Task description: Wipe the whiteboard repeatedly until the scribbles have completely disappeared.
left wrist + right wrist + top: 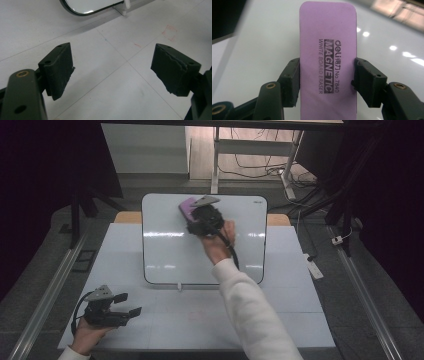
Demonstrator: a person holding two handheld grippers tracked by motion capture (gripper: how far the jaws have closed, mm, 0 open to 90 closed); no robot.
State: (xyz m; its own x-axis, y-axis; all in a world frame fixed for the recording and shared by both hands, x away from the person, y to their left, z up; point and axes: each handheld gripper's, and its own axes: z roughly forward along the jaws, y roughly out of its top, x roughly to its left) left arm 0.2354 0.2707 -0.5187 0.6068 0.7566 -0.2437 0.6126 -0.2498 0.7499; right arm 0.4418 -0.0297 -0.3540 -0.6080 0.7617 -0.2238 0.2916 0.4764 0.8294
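Purple foam, the whiteboard eraser (328, 62), sits pinched across its width between the right gripper (196, 215)'s fingers (292, 80) and lies against the upper part of the whiteboard (165, 255) propped on the counter (200, 320). The step in hand looks like wiping the board. Next, I judge, the eraser must stay flat and pressed while swept across. The left gripper (131, 304) idles near the counter's front edge, fingers (58, 67) spread and empty.

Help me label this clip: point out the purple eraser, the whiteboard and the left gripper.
purple eraser (328, 62): right gripper view, on its printed face.
whiteboard (170, 255): high view, on its bare white surface.
left gripper (112, 70): left gripper view, midway between its open jaws.
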